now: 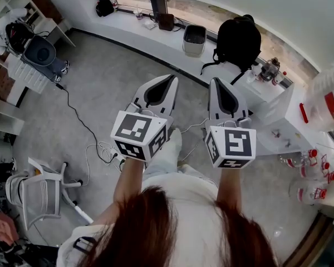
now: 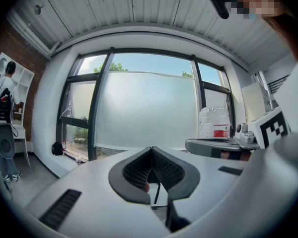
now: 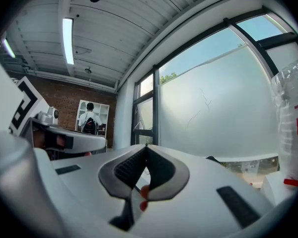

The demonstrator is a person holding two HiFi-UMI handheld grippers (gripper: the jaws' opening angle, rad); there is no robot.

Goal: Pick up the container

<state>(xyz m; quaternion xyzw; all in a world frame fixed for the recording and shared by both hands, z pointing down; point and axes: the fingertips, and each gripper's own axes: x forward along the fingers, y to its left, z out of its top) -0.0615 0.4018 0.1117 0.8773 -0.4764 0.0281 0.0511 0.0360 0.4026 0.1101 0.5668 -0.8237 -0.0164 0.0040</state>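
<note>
A large clear plastic container with a red label stands on the white table at the far right of the head view. It also shows in the left gripper view as the container ahead and to the right, and fills the right edge of the right gripper view as the container. My left gripper and right gripper are held side by side over the floor, left of the container and apart from it. Both are shut with nothing between the jaws, as the left gripper and right gripper show.
The white table carries several small red-capped bottles. A black backpack and a white bin sit along the window ledge. Cables lie on the floor, a chair stands lower left, and a person is at far shelves.
</note>
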